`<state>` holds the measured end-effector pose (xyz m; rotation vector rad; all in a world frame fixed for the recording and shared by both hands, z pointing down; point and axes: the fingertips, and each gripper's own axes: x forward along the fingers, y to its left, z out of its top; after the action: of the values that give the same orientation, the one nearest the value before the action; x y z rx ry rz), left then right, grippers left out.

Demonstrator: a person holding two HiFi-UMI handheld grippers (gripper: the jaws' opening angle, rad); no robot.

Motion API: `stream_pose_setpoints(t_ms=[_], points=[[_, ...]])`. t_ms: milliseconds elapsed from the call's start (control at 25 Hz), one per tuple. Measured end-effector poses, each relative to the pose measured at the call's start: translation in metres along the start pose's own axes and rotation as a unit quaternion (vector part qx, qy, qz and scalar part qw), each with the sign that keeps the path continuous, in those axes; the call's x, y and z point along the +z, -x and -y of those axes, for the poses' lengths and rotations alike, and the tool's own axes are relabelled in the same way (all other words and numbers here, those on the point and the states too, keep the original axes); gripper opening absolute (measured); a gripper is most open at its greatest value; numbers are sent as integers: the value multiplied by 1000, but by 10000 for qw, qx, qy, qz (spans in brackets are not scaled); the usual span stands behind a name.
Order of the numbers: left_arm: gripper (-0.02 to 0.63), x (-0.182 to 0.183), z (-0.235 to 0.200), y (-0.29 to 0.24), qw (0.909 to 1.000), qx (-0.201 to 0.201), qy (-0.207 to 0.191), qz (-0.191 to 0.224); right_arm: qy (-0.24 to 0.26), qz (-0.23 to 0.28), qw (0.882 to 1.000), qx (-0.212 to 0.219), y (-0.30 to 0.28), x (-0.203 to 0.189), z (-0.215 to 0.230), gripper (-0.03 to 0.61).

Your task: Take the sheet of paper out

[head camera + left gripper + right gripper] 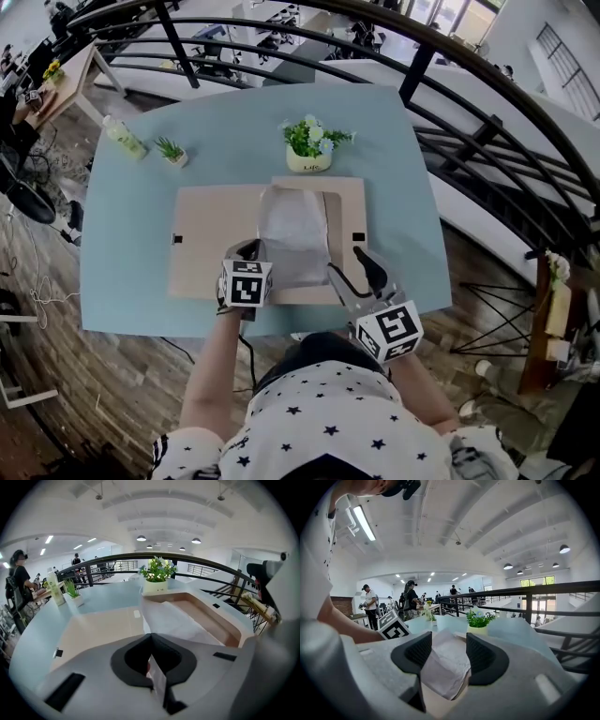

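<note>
We see the left gripper (251, 255) with jaws pressed together, pinching the near left edge of the sheet of paper (292, 234); in the left gripper view a strip of white paper sticks out between the black pads (136, 656). The gripper is tilted downward, with its marker cube (246, 283) facing us. The right gripper (356, 273) has its jaws spread. In the right gripper view the crumpled near edge of the sheet sits in the gap between them and the pads (485, 657) aren't pressing on it. It is at the near right corner of the sheet. The sheet is white and wrinkled. Most of it is inside the right half of an open tan box (349, 202), and its near left side is pulled up toward the left gripper. The box lid (211, 239) lies flat to the left, joined to the tray. The box is on a light blue table (131, 244). At the far side of the table, just behind the box, is a flower pot (307, 150) with white and blue flowers. Further left are a small green plant (172, 151) and a bottle (125, 138). A black railing (441, 112) curves behind the table.
</note>
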<state>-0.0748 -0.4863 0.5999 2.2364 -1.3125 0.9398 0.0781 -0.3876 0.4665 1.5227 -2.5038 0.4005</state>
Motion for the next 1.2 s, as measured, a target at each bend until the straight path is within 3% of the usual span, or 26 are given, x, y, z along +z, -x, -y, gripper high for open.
stream_pose_setpoints(t_ms=[440,680,1200], points=[[2,-8,-4,85,9962,377,308,724,213,209,9994,196,49,-4,-50,215],[2,-29,-7,124,9932,488,424,968,254,262,9990,272,68,-19,-82,215],[2,-83,32,217,9871,457,616,1408,369,388,9980,342,140,-40,-147,215]])
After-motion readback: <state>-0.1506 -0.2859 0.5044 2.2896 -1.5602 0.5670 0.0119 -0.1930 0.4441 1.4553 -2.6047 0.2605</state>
